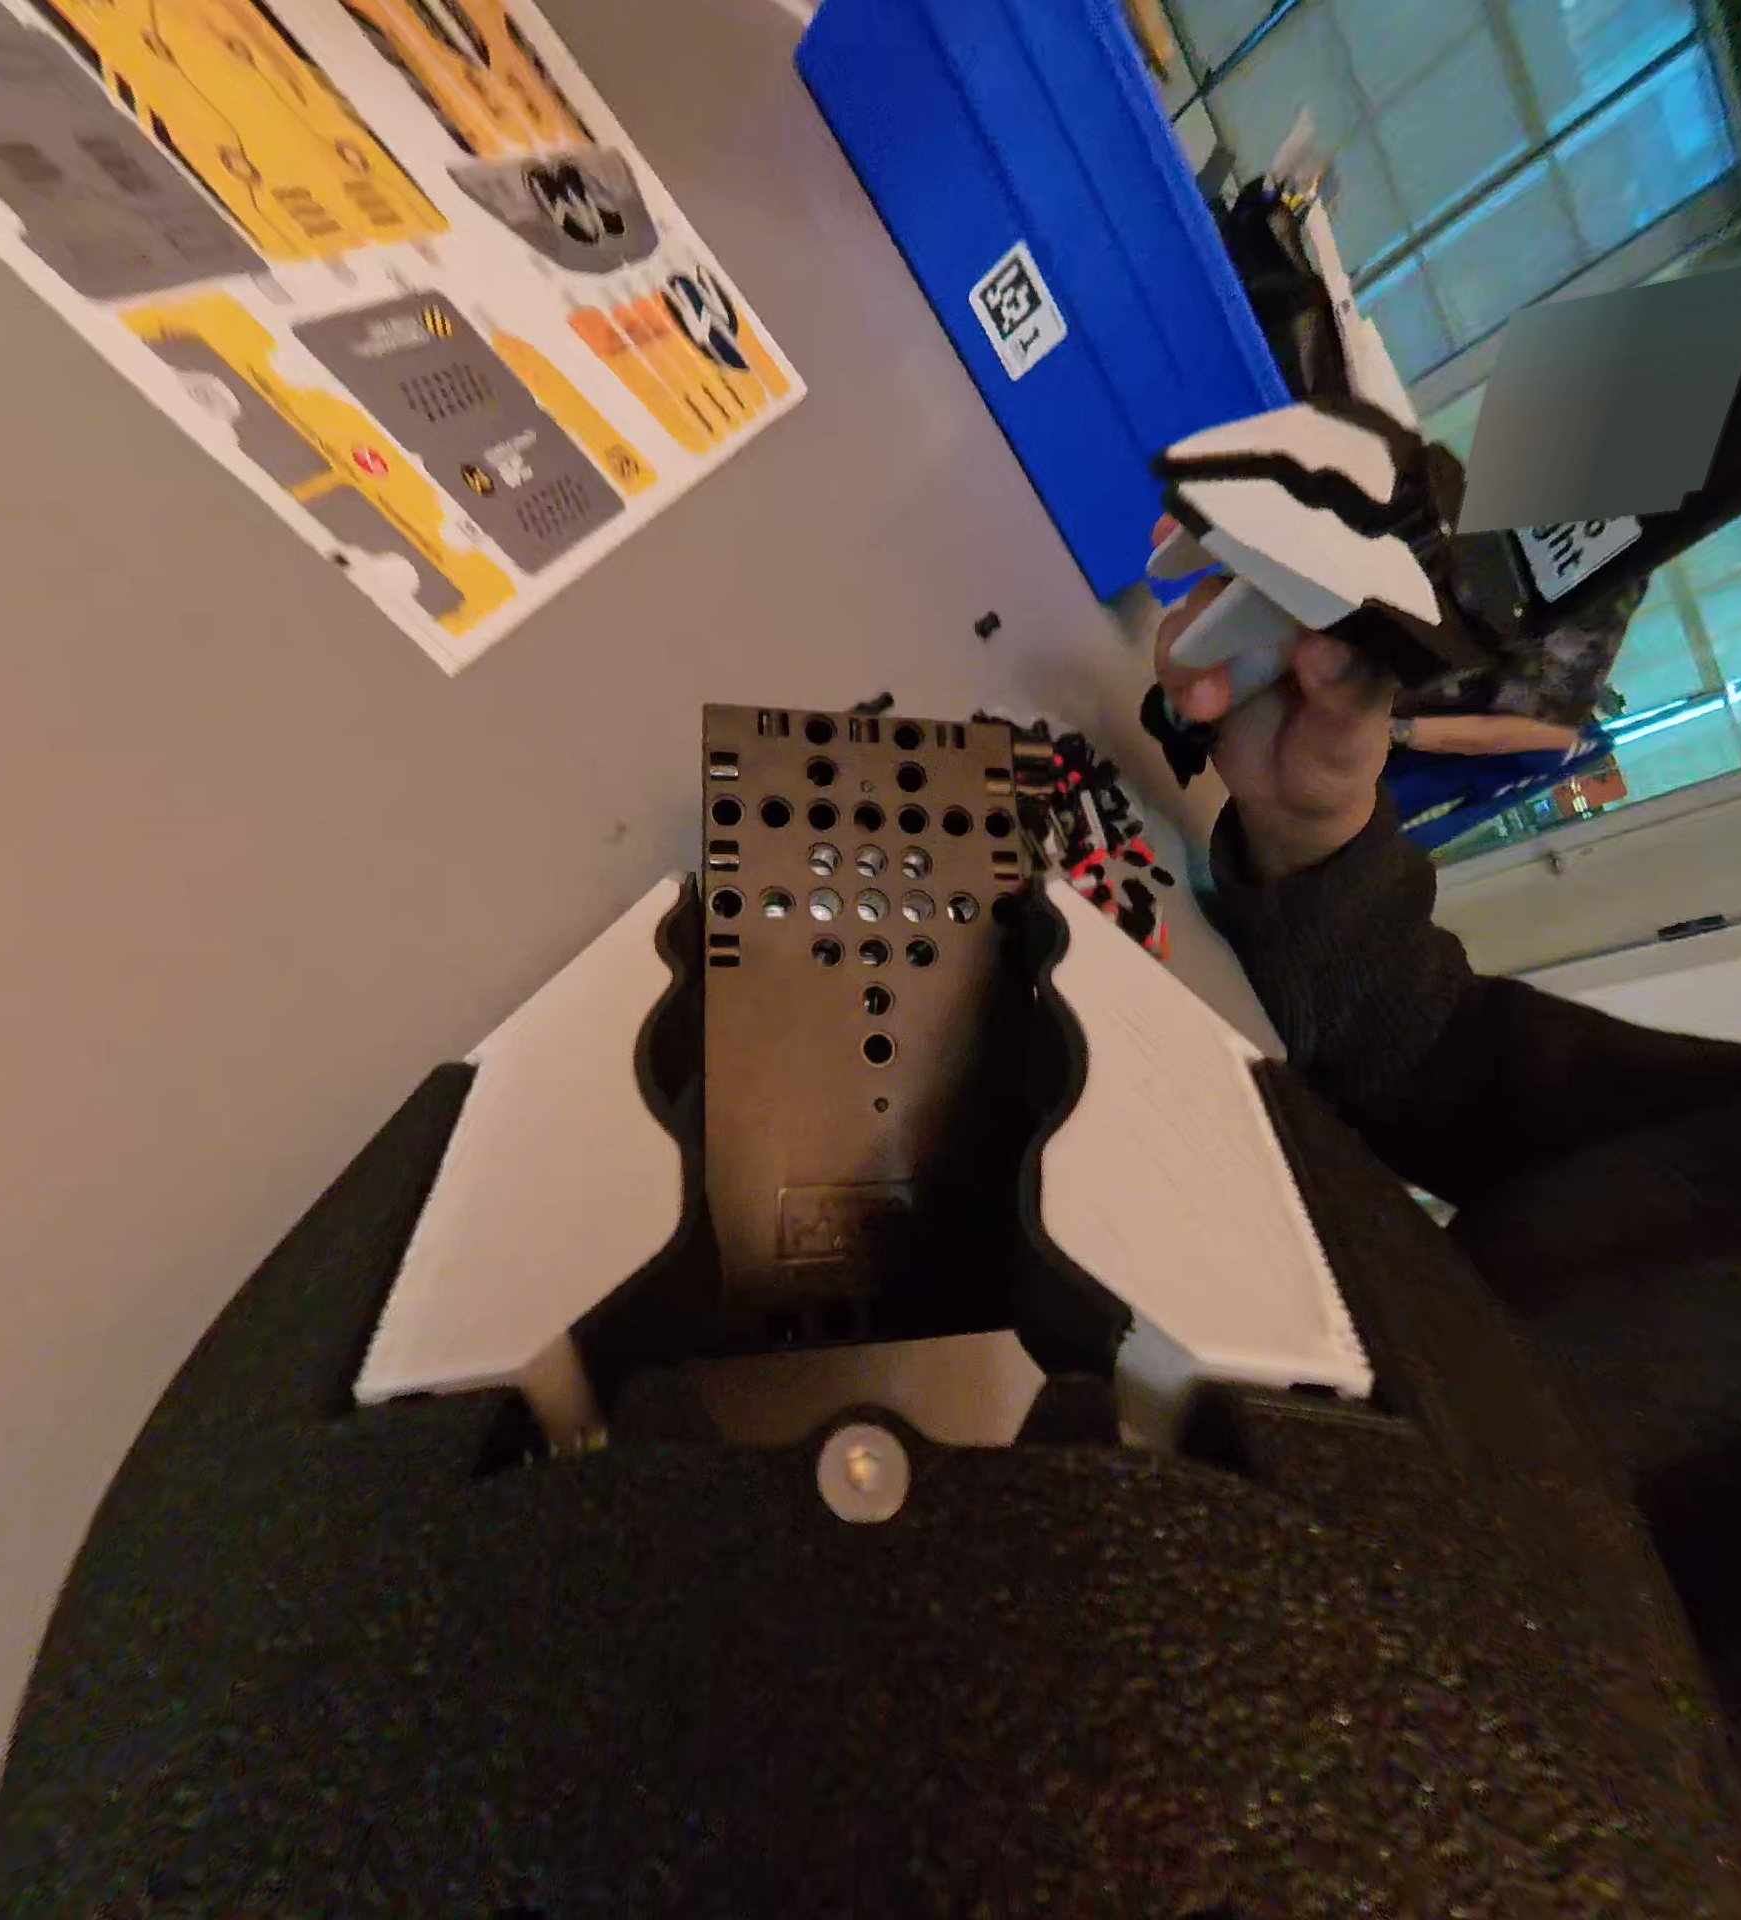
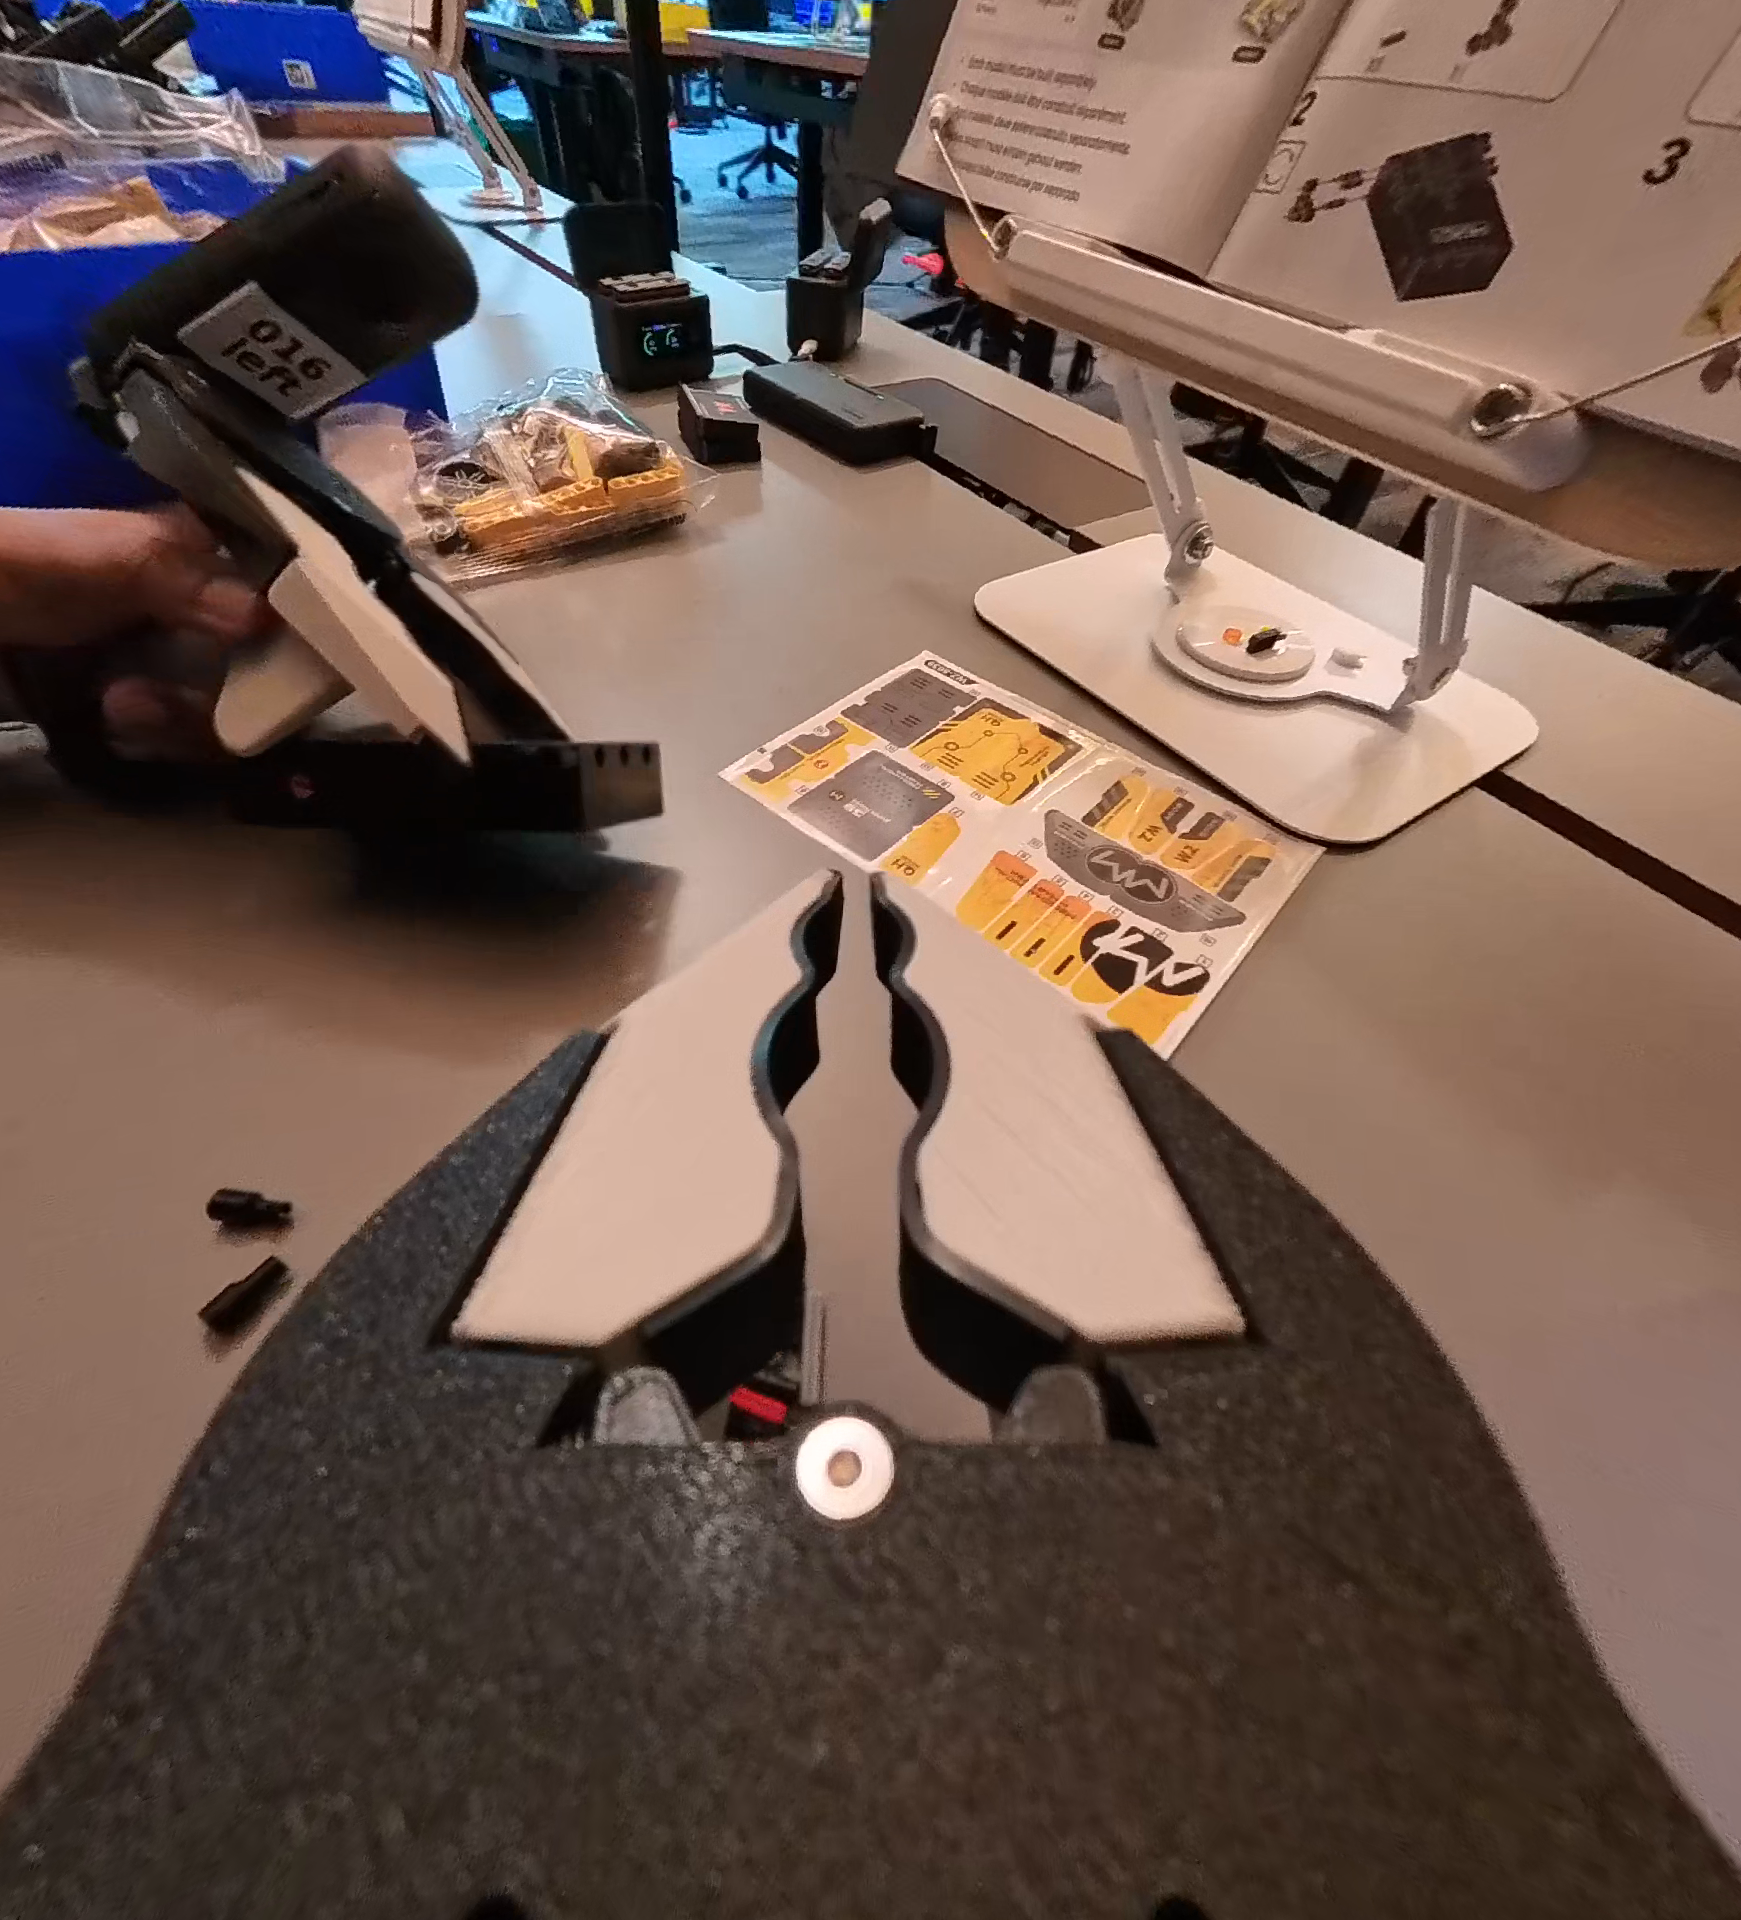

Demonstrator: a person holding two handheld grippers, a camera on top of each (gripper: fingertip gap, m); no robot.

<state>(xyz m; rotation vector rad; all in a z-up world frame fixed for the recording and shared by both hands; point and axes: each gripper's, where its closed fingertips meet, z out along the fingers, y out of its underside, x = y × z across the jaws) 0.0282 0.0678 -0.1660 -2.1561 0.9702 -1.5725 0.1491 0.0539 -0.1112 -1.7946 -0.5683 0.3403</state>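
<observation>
My left gripper (image 1: 861, 904) is shut on a black plastic block (image 1: 845, 1039) with many round holes in its face, gripped by its two sides. In the right wrist view this gripper (image 2: 476, 743) holds the block (image 2: 585, 784) low over the grey table (image 2: 222, 987), with a hand on its grip. My right gripper (image 2: 855, 883) is shut and empty, with its tips above the table beside a yellow and grey sticker sheet (image 2: 1011, 842). It also shows in the left wrist view (image 1: 1250, 509), raised at the upper right and held by a hand.
Two small black pins (image 2: 248, 1247) lie on the table at the left. A white book stand (image 2: 1261, 665) carries an open instruction booklet (image 2: 1468, 156). A bag of yellow and black parts (image 2: 554, 478), a blue bin (image 1: 1032, 260) and a pile of small red and black parts (image 1: 1094, 831) are nearby. My right fingertips sit around 15 centimeters from my left ones.
</observation>
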